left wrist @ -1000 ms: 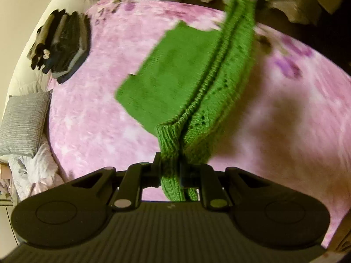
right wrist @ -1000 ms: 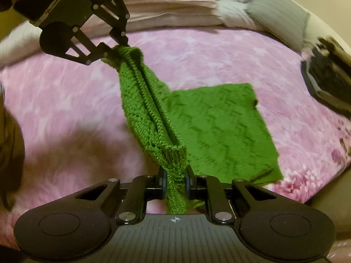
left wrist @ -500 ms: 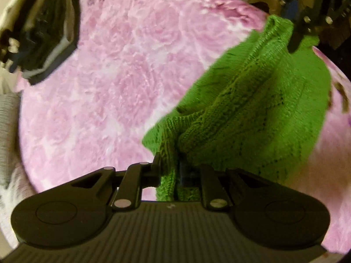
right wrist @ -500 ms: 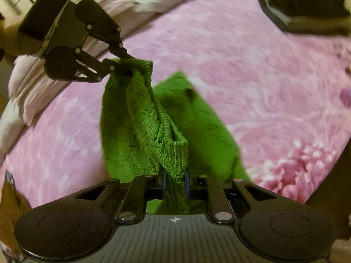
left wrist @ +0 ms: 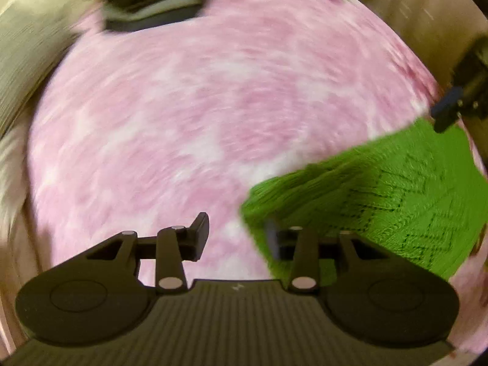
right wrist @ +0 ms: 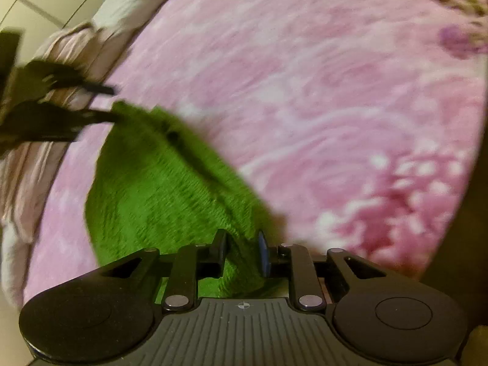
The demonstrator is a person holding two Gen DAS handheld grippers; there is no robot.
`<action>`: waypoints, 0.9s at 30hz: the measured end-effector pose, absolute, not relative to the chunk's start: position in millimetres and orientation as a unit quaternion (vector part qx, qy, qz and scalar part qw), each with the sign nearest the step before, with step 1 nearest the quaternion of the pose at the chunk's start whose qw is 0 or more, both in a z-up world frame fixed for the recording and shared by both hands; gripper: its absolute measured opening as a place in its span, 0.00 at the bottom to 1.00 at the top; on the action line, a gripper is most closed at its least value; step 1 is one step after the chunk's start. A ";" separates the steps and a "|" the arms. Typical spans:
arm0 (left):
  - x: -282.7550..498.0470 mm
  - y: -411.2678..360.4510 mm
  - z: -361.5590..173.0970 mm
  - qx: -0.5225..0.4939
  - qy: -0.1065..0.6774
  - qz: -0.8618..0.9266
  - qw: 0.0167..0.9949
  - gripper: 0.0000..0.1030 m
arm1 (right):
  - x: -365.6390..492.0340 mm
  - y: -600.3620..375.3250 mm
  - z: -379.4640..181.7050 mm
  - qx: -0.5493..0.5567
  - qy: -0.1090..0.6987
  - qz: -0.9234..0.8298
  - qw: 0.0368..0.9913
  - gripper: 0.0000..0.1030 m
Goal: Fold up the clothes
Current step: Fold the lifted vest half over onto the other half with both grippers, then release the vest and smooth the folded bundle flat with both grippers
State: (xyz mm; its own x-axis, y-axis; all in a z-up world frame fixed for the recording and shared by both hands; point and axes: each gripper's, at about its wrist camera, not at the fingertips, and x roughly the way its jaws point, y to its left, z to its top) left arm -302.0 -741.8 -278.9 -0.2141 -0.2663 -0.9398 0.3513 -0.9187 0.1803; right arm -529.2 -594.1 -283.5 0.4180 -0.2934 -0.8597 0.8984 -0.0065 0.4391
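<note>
Between the fingers of the left gripper (left wrist: 236, 235), low in its own view, only pink blanket (left wrist: 189, 116) shows: the jaws have just been opening and now stand apart with nothing pressed between them. A green knitted garment (left wrist: 381, 201) lies to the right, its near corner overlapping the right-hand finger (left wrist: 271, 239) while the left-hand finger sits clear of it. At the right edge of that frame the dark tip of the right gripper (left wrist: 448, 116) meets the garment's far corner.

Seen from the right wrist, the right gripper (right wrist: 242, 251) sits at the bottom centre with a ridge of the green knit (right wrist: 158, 189) running between its fingers; its jaws have just been opening a little, and motion blur hides whether the pads still press the cloth. From there the garment spreads up and left across the blanket (right wrist: 305, 91) to the left gripper (right wrist: 113, 103), blurred at the left edge, one finger touching the garment's corner. Pale bedding (right wrist: 70, 52) lies at the upper left.
</note>
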 end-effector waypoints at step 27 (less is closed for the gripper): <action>-283.2 -732.5 -325.5 0.558 0.130 -0.788 0.226 0.28 | -490.6 -576.0 -284.9 0.470 0.309 -0.460 0.687 0.18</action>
